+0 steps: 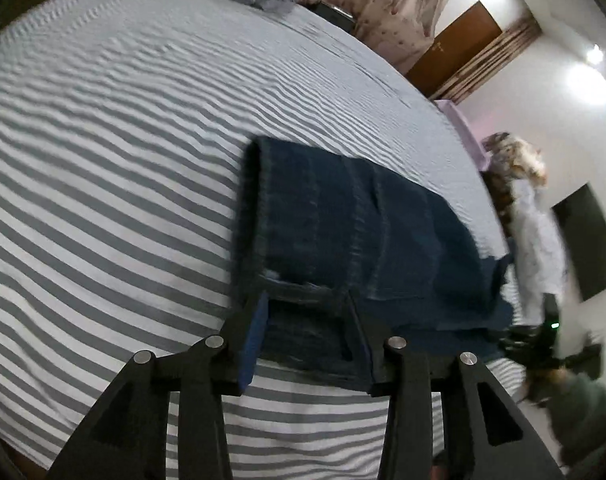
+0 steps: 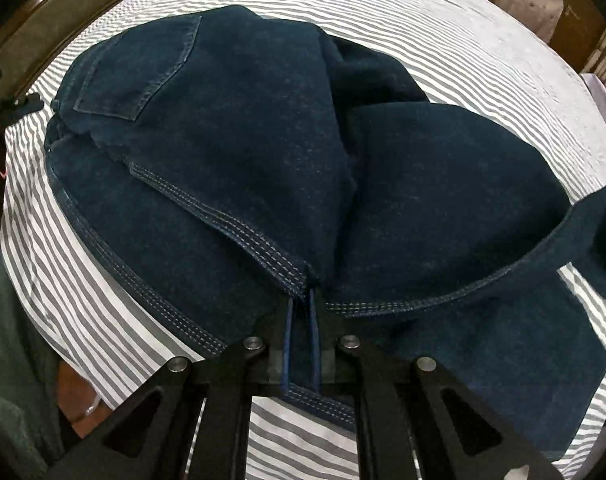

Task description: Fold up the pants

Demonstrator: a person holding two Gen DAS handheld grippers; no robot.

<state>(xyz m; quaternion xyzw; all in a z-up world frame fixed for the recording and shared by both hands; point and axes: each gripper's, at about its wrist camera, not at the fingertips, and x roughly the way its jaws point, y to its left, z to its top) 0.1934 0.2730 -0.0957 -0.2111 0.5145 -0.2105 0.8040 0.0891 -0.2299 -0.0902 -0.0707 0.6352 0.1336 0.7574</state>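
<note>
Denim pants [image 2: 239,152] lay bunched on the striped bed [image 2: 463,40]. Right tool [image 2: 301,312] pinched a seamed edge; left tool [image 1: 309,332], part-open, straddled the hem loosely. That loose end could slip, skewing the fold.

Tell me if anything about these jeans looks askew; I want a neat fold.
Yes. In the right wrist view the jeans are bunched, with a deep crease down the middle, and one end curls up off the striped bedsheet at the right. The right gripper is pinching a stitched seam.
</note>
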